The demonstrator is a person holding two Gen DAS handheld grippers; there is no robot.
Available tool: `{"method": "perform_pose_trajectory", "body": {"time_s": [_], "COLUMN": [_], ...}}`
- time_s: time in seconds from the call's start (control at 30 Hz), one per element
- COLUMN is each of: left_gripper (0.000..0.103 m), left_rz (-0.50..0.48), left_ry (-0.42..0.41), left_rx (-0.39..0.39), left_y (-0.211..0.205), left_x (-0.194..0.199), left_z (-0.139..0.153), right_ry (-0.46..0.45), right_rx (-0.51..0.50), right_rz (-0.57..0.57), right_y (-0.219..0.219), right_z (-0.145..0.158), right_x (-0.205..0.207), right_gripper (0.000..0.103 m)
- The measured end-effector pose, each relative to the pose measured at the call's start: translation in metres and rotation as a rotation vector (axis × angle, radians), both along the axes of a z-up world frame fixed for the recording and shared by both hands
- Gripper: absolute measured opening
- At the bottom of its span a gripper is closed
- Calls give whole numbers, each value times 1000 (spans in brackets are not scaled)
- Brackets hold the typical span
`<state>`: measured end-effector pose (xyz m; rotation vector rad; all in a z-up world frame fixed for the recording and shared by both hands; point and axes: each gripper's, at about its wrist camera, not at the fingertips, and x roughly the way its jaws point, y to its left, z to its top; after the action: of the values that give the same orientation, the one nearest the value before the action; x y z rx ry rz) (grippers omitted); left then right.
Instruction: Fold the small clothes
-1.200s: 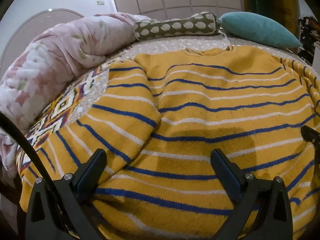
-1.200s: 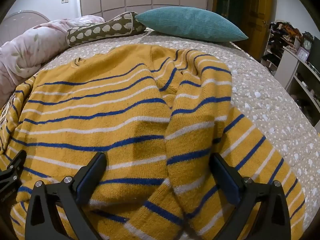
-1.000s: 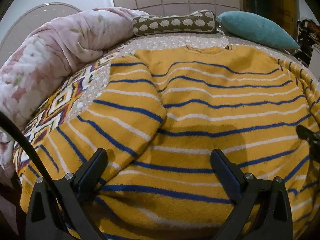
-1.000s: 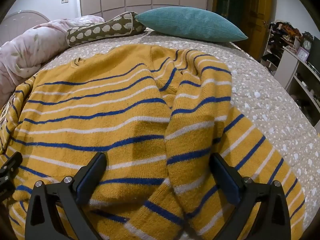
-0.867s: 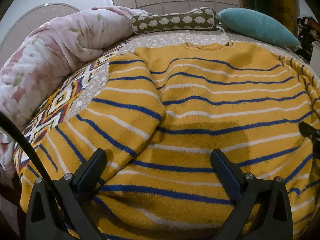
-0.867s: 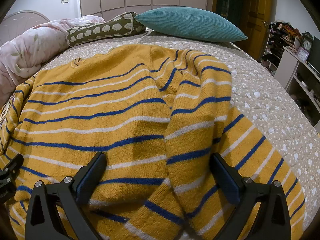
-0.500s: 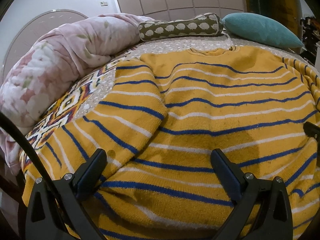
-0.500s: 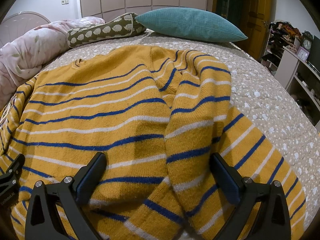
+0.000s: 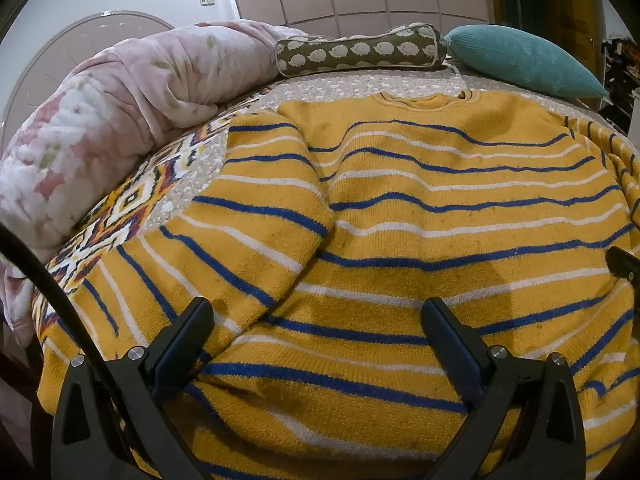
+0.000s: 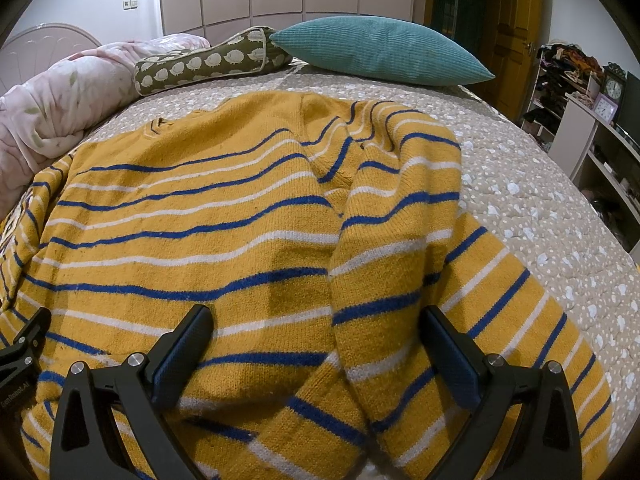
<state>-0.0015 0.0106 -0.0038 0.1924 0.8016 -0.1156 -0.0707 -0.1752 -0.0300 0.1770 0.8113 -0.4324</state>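
Observation:
A yellow sweater (image 9: 440, 184) with blue and white stripes lies flat on the bed, collar away from me, both sleeves folded in over the body. It also shows in the right wrist view (image 10: 224, 216). My left gripper (image 9: 316, 320) is open and empty, hovering over the sweater's lower left part beside the folded left sleeve (image 9: 256, 232). My right gripper (image 10: 316, 324) is open and empty over the lower right part, where the right sleeve (image 10: 404, 240) overlaps the body. Each gripper's edge peeks into the other's view.
A pink floral duvet (image 9: 100, 128) is bunched at the left. A sheep-print bolster (image 9: 360, 54) and a teal pillow (image 10: 380, 50) lie at the bed's head. The dotted bedspread (image 10: 532, 200) shows at the right. Shelves (image 10: 592, 132) stand beyond the bed's right edge.
The left view wobbled slightly and sits a little lower and closer to the sweater. The right gripper barely moved. Both stay open and the sweater has not shifted.

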Motion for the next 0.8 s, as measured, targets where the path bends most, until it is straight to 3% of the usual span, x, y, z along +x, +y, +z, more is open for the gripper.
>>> {"method": "perform_pose_trajectory", "body": {"time_s": [0.8], "left_gripper": [103], "left_rz": [5], "left_ry": [62], "left_rx": [65], "left_y": [0], "left_x": [2], "left_z": [1], "right_ry": [2], "right_rx": [-2], "right_rz": [0], "right_y": [0], "right_z": [0], "right_x": [-1], "right_gripper": [103]}}
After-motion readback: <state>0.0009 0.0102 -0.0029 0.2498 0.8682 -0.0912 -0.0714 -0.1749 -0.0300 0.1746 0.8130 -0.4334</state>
